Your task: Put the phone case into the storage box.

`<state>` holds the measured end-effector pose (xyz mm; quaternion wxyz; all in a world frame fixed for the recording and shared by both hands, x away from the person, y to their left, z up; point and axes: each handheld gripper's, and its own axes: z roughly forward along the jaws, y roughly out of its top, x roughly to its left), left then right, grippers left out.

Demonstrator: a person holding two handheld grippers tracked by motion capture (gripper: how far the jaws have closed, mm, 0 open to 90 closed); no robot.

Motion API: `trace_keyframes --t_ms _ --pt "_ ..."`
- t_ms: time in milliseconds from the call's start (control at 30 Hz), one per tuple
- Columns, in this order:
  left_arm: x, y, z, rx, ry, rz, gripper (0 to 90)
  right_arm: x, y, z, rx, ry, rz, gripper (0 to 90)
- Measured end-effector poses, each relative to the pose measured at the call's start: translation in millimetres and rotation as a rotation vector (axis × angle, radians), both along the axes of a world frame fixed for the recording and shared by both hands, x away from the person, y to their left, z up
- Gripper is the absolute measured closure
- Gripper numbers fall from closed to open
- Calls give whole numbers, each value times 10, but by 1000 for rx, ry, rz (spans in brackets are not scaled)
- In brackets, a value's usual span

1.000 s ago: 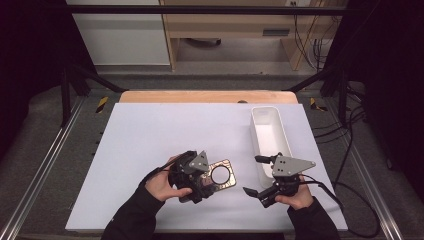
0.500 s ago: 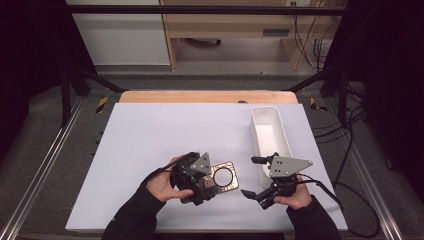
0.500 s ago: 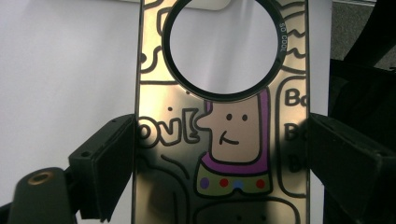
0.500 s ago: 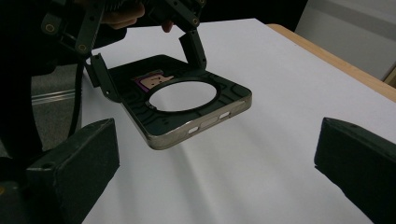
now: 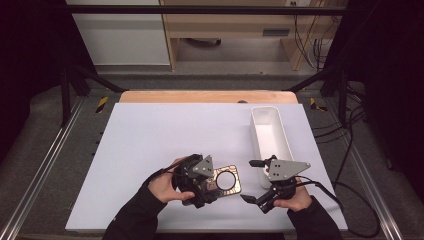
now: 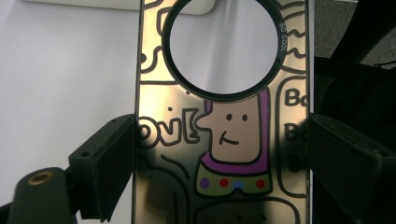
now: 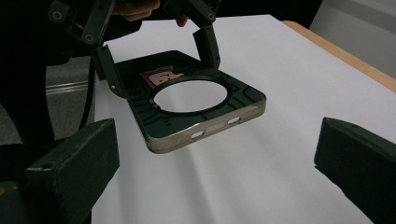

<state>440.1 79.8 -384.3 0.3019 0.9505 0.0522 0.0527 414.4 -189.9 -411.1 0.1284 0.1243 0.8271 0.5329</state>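
A shiny phone case (image 5: 228, 181) with a round cut-out and a cartoon figure with a purple outline hangs just above the white mat. My left gripper (image 5: 209, 183) is shut on it. In the left gripper view (image 6: 222, 168) the two black pads press on the long edges of the case (image 6: 224, 140). In the right gripper view the case (image 7: 187, 100) floats over its own shadow, with the left gripper's fingers (image 7: 208, 44) clamped on its far half. My right gripper (image 5: 251, 181) stands open just right of the case. Its jaws (image 7: 217, 149) are wide apart with bare mat between them.
A long white tray (image 5: 270, 140) lies at the right of the mat, just behind the right gripper. The white mat (image 5: 165, 135) covers the table, and a wooden edge (image 5: 205, 96) shows at the back. Metal rails run along both sides.
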Motion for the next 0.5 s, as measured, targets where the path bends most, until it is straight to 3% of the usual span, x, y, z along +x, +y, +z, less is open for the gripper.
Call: trace_keyframes --t_ms 500 --pt "-58 -69 11 -3 4 -46 114 -27 38 -25 -18 -1 43 4"
